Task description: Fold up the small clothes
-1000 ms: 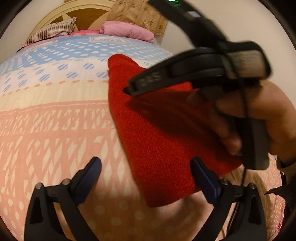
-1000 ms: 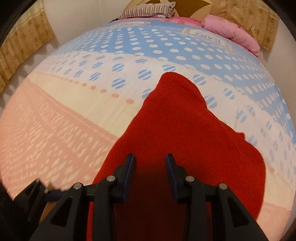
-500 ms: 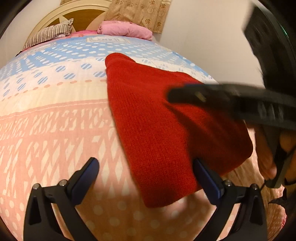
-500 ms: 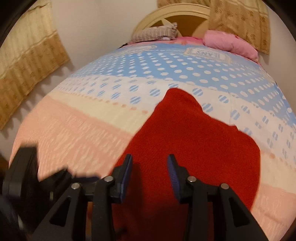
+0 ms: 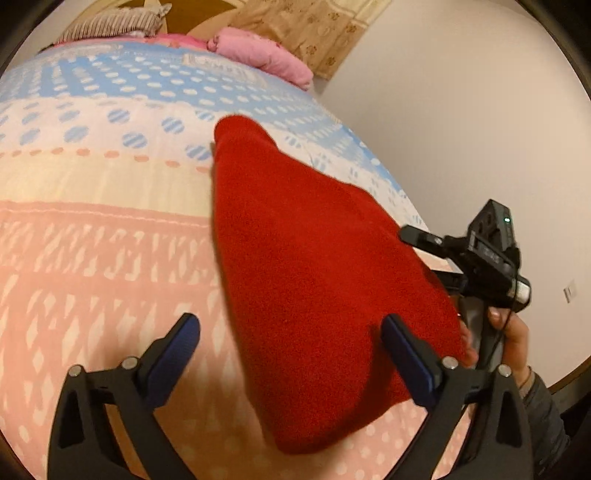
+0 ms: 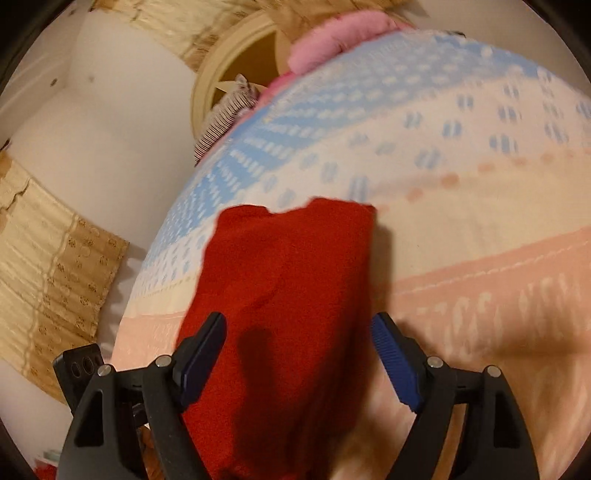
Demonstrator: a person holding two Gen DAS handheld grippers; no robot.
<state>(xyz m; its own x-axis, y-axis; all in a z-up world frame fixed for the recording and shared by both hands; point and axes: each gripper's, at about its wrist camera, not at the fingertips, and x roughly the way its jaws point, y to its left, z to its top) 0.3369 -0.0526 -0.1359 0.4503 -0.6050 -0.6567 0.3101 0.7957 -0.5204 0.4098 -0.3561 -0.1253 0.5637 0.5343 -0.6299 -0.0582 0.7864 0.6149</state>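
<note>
A red knitted garment point(image 5: 314, 277) lies folded on the bedspread point(image 5: 92, 258), tapering away from me. My left gripper point(image 5: 290, 325) hovers over its near corner, jaws wide and closing slightly; the cloth lies between them, close to the right finger, and neither pad presses on it. In the left wrist view the right gripper's body point(image 5: 487, 254) is held by a hand point(image 5: 513, 332) at the garment's right edge. In the right wrist view my right gripper point(image 6: 299, 321) has its jaws opening, with the red garment point(image 6: 291, 266) lying between and under them, not pinched.
Pink pillows point(image 5: 258, 51) and a striped pillow point(image 5: 110, 26) lie at the headboard end. A white wall point(image 5: 461, 129) runs along the bed's right side. A beige curtain point(image 6: 48, 277) hangs beyond the bed's edge. Part of the left gripper point(image 6: 79, 369) shows at lower left.
The right gripper has swung off the top of the garment to its right edge and rolled over, and its jaws have spread apart. The left gripper shifted a little.
</note>
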